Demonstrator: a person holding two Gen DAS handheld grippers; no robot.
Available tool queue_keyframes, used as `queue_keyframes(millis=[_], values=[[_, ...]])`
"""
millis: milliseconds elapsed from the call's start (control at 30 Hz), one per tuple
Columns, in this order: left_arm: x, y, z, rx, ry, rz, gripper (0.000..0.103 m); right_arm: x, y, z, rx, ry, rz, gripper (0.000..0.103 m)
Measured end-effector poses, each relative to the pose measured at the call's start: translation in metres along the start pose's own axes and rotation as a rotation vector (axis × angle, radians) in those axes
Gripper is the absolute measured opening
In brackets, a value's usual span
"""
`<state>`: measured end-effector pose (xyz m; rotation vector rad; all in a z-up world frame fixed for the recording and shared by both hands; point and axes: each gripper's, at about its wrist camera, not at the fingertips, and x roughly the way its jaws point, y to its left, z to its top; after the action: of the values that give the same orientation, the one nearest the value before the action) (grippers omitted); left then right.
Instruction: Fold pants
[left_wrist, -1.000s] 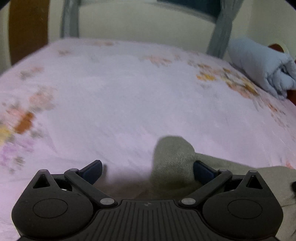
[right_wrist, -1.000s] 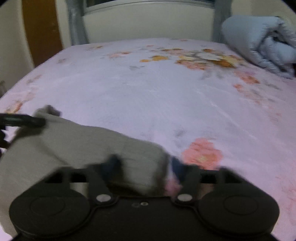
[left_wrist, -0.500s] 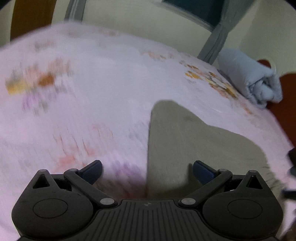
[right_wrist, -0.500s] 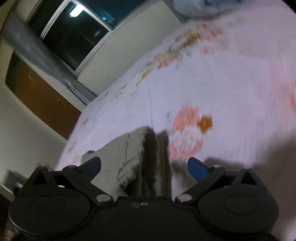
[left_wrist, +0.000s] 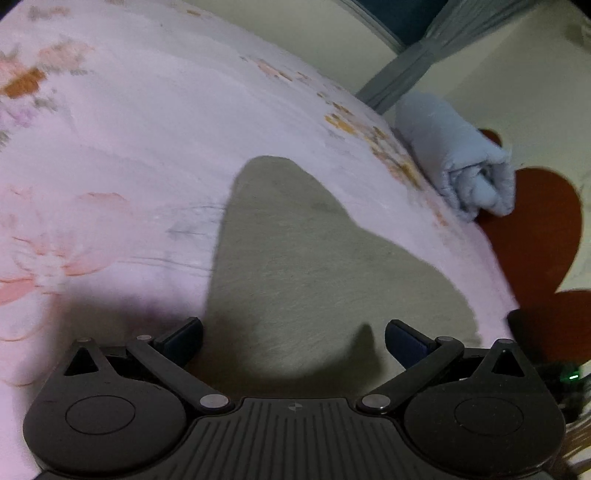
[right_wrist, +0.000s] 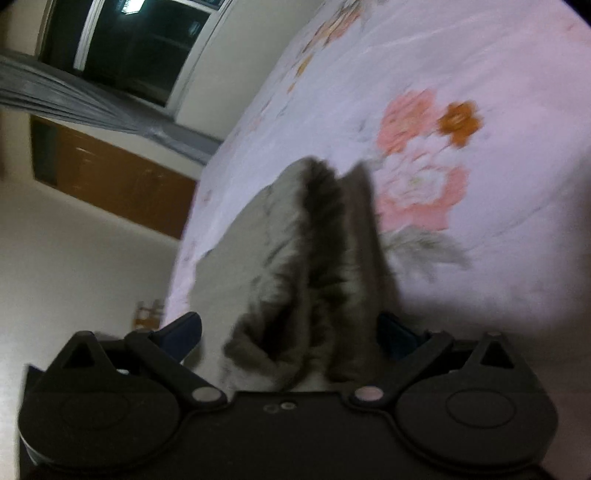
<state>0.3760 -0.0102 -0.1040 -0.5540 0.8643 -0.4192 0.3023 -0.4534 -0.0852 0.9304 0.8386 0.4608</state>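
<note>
Both tongs are seen spread wide, the right tongs (right_wrist: 290, 332) opening around a bunched edge of the pants (left_wrist: 295, 258), the left tongs (left_wrist: 293, 332) empty. The pants lie flat on the bed (left_wrist: 129, 147), stretching straight ahead from the left tongs. The right tongs are judged nearer to the cloth.

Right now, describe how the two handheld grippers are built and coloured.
Both look alike. The left gripper has a black ribbed body, two round black hubs, slim black link arms on silver pivot pins, and dark blue finger pads. The right gripper matches, though its body looks smooth, with two small round marks.
</note>
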Motion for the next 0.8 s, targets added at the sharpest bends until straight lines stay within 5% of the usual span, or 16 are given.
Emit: queue_keyframes(millis=[267, 400, 467, 533, 700, 800], values=[[0.012, 0.022, 0.005, -0.114, 0.011, -0.093, 0.103, 0.011, -0.006, 0.018, 0.054, 0.027, 0.036, 0.097], [0.014, 0.009, 0.0, -0.039, 0.021, -0.08, 0.101, 0.019, 0.005, 0.02, -0.011, 0.075, 0.062, 0.091], [0.018, -0.002, -0.003, 0.011, 0.012, -0.016, 0.089, 0.026, -0.003, 0.021, 0.015, 0.087, 0.002, 0.075], [0.019, -0.01, -0.003, 0.062, 0.007, 0.036, 0.073, 0.028, -0.007, 0.024, 0.049, 0.09, 0.015, 0.073], [0.006, -0.024, -0.001, 0.105, -0.036, 0.067, 0.028, 0.029, 0.012, 0.025, -0.05, 0.106, -0.078, 0.048], [-0.009, -0.033, 0.002, 0.13, -0.072, 0.046, 0.023, 0.022, 0.031, 0.021, -0.124, 0.07, -0.084, 0.044]])
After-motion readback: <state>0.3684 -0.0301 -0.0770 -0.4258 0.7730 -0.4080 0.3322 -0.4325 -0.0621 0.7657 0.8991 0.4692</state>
